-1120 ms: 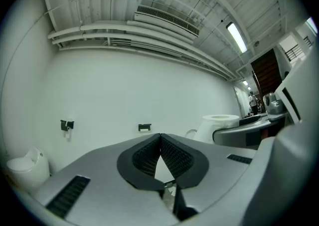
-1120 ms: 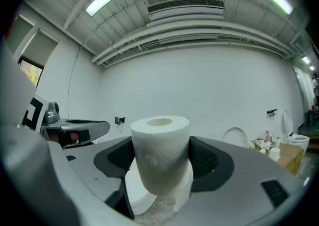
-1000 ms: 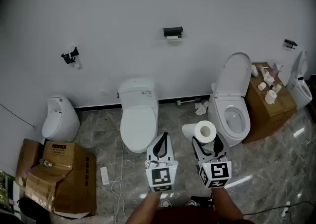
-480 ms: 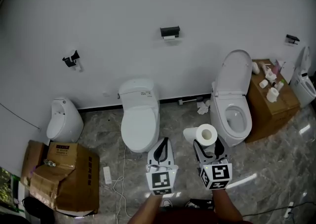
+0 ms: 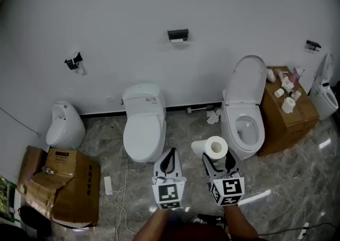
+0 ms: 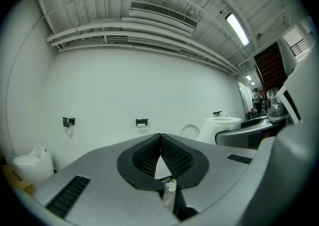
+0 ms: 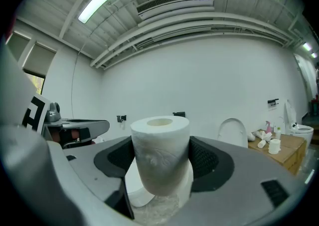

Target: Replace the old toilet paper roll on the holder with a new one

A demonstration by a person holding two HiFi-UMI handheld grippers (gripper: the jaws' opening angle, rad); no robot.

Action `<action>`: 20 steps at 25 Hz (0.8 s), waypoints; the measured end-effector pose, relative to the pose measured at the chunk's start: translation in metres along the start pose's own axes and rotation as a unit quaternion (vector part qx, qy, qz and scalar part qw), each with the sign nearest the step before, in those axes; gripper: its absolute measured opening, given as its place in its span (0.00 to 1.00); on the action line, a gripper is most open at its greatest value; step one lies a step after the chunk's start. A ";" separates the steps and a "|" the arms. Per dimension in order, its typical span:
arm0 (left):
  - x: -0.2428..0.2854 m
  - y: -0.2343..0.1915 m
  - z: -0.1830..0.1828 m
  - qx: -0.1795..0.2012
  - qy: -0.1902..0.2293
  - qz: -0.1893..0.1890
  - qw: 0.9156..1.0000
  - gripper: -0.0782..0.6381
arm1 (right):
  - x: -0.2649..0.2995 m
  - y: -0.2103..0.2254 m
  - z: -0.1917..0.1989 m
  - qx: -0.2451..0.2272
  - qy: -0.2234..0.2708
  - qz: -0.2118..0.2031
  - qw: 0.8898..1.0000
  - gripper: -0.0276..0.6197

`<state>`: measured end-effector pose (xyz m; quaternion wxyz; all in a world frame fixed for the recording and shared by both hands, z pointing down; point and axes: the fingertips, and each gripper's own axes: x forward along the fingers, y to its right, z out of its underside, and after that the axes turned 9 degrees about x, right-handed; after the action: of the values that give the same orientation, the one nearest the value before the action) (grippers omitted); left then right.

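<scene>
Fingers [image 7: 208, 162] of right gripper [image 5: 216, 156] clamp toilet paper roll [image 7: 159, 150]; left gripper [image 6: 160, 136] fingers meet, empty.

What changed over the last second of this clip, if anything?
Both grippers sit slightly lower and further left in the head view, and the whole scene has drifted left too. The right gripper still clamps the toilet paper roll; the left gripper stays shut and empty. Nothing taken or let go; the wall holder is untouched.
</scene>
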<state>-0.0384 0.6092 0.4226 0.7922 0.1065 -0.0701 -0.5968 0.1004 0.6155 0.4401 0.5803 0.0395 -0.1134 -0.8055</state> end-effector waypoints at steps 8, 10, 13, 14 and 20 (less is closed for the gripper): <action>0.028 -0.004 0.006 -0.015 0.007 0.008 1.000 0.13 | 0.028 0.006 0.000 -0.015 -0.003 0.003 1.000 0.58; 0.041 -0.008 0.008 -0.015 0.010 0.012 1.000 0.13 | 0.041 0.008 -0.001 -0.015 -0.003 0.005 1.000 0.58; 0.065 -0.019 0.010 -0.022 0.013 0.016 1.000 0.13 | 0.065 0.010 -0.004 -0.019 -0.004 0.010 1.000 0.58; 0.073 -0.025 0.010 -0.023 0.015 0.016 0.999 0.13 | 0.074 0.009 -0.007 -0.020 -0.003 0.011 1.000 0.58; 0.119 -0.069 0.012 -0.021 0.023 0.022 0.999 0.13 | 0.135 -0.003 -0.019 -0.028 0.001 0.021 0.999 0.58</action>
<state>-0.0727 0.4756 0.4147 0.8083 0.1018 -0.0418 -0.5784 0.0579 0.4867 0.4301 0.5984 0.0215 -0.0909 -0.7957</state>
